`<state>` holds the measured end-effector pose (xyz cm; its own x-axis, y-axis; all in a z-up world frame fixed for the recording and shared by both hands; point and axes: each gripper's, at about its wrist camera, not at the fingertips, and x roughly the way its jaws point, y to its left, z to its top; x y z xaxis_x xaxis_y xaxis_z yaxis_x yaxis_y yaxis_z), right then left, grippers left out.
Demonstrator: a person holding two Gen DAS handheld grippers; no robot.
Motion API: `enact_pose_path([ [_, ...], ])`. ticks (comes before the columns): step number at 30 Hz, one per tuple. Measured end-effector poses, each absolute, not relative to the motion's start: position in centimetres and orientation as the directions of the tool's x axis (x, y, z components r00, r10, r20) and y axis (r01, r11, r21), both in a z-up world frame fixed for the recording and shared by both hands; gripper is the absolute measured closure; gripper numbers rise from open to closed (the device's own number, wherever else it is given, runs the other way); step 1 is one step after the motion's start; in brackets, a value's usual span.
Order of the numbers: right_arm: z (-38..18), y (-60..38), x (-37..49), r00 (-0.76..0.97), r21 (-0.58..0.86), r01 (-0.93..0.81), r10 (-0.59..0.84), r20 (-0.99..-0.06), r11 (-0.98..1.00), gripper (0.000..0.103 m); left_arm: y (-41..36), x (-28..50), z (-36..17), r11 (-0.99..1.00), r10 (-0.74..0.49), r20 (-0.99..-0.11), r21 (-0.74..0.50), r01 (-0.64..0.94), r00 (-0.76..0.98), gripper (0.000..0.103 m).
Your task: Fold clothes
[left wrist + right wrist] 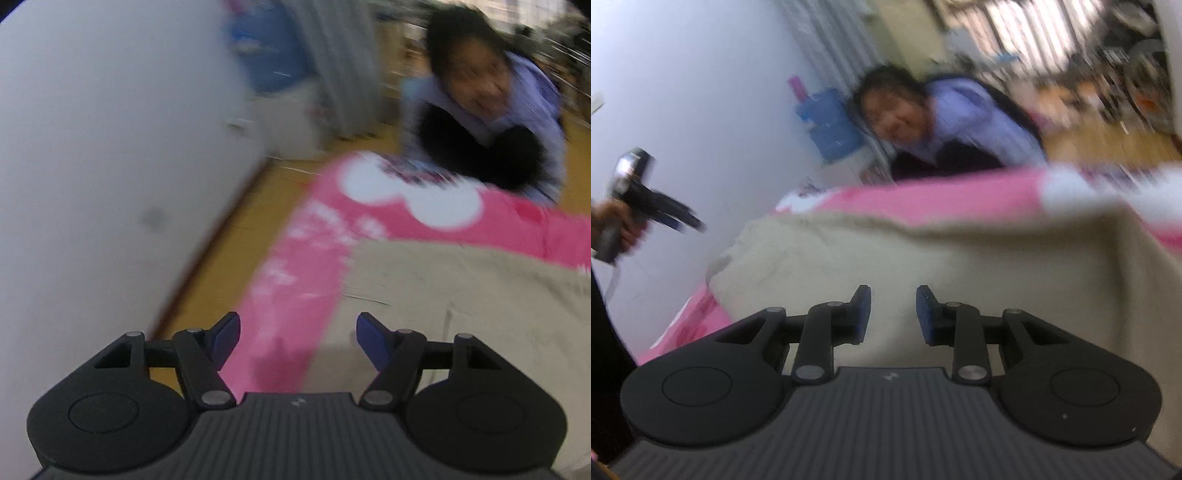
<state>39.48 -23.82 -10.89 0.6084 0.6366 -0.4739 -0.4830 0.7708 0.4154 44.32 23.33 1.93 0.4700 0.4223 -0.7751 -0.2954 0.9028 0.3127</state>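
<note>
Both views are motion-blurred, so take the detail loosely.

Task item: a beige garment [923, 251] lies spread on a pink printed cover [295, 266] over what looks like a bed or mat. In the left wrist view the same beige cloth [480, 302] fills the lower right, with the pink cover showing past its left and far edges. The far edge in the right wrist view runs fairly straight with a squared corner at right; the near-left corner is rumpled and rounded. I can't tell through the blur whether that straight edge is a fold line or just a hem.

Left gripper [298, 338] — fingers wide apart, nothing between them, hanging over the seam where beige meets pink. It also shows at the far left of the right wrist view [685, 221], held up off the cloth by a hand [613, 225].

Right gripper [893, 314] — fingers apart with a moderate gap, nothing pinched, low over the beige cloth near its near edge.

Progress: the garment lies flat and roughly rectangular, neither gripper holding it. That fits either a piece laid out for folding or one part-folded and released between folds — the pictures don't settle which. It is no compact folded bundle, so I'd judge folding is left to do.

Another person [942, 122] in a lilac top leans in at the far side of the cover. Wood floor [258, 192] and white wall [92, 147] to the left.
</note>
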Motion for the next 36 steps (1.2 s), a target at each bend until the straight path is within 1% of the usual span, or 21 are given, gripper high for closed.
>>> enact_pose_path([
  [4,-9.8,-16.1,45.0,0.567,0.454,-0.58,0.736,-0.371,0.676,0.076,24.8,47.2,-6.3,0.968,0.249,-0.813,0.199,-0.151,0.527,0.037],
  [5,-9.4,-13.7,46.4,0.55,0.447,-0.607,0.754,-0.36,0.657,0.076,25.1,47.6,-7.9,0.978,0.206,-0.814,0.169,-0.119,0.543,0.037],
  [8,-8.4,-6.2,50.2,0.485,0.391,-0.696,0.796,-0.362,0.602,0.076,26.3,46.5,-8.8,0.993,0.115,-0.759,0.092,-0.07,0.641,0.037],
  [11,-7.6,1.5,53.7,0.418,0.307,-0.77,0.806,-0.42,0.559,0.075,28.1,46.1,-9.3,0.998,0.057,-0.693,0.043,-0.037,0.719,0.037],
  [14,-7.7,7.8,56.3,0.346,0.215,-0.832,0.782,-0.519,0.511,0.07,30.2,45.2,-9.9,1.0,0.013,-0.638,-0.012,-0.027,0.77,0.036],
  [17,-8.4,12.4,57.8,0.25,0.19,-0.872,0.745,-0.618,0.45,0.069,31.5,44.5,-10.7,0.999,-0.045,-0.62,-0.049,0.019,0.783,0.036],
  [19,-9.1,14.7,58.4,0.195,0.183,-0.889,0.709,-0.678,0.419,0.069,32.4,44.1,-11.4,0.994,-0.097,-0.611,-0.103,0.043,0.786,0.036],
  [22,-9.9,16.5,58.6,0.127,0.2,-0.898,0.664,-0.737,0.393,0.069,33.5,44.5,-12.2,0.98,-0.172,-0.588,-0.187,0.074,0.791,0.037],
  [24,-10.2,17.1,58.3,0.098,0.204,-0.901,0.637,-0.764,0.383,0.069,34.0,45.0,-12.7,0.97,-0.211,-0.577,-0.221,0.098,0.789,0.045],
  [25,-10.2,17.4,58.2,0.085,0.209,-0.902,0.629,-0.773,0.378,0.069,34.1,45.3,-12.8,0.965,-0.232,-0.576,-0.235,0.113,0.784,0.05],
  [27,-10.6,17.8,58.1,0.073,0.207,-0.903,0.61,-0.789,0.376,0.071,34.0,45.9,-13.3,0.956,-0.27,-0.577,-0.257,0.142,0.771,0.056],
  [28,-10.6,17.9,58.1,0.068,0.209,-0.903,0.606,-0.793,0.376,0.078,33.9,46.1,-13.5,0.952,-0.285,-0.579,-0.263,0.156,0.764,0.065],
  [29,-10.7,17.8,58.0,0.064,0.213,-0.902,0.605,-0.794,0.375,0.088,33.8,46.2,-13.7,0.949,-0.298,-0.58,-0.266,0.17,0.758,0.07],
  [31,-10.3,17.6,57.6,0.076,0.197,-0.909,0.611,-0.788,0.368,0.092,33.5,46.2,-13.7,0.95,-0.299,-0.57,-0.257,0.18,0.765,0.071],
  [32,-9.9,17.5,57.3,0.094,0.181,-0.913,0.618,-0.781,0.367,0.093,33.5,46.2,-13.7,0.95,-0.298,-0.563,-0.255,0.181,0.771,0.076],
  [34,-9.4,17.3,57.5,0.124,0.168,-0.909,0.632,-0.765,0.382,0.094,33.7,46.4,-13.7,0.944,-0.309,-0.549,-0.277,0.179,0.777,0.082],
  [36,-9.0,16.9,57.7,0.151,0.169,-0.898,0.645,-0.749,0.406,0.094,33.9,46.6,-13.7,0.936,-0.321,-0.536,-0.305,0.176,0.781,0.085],
])
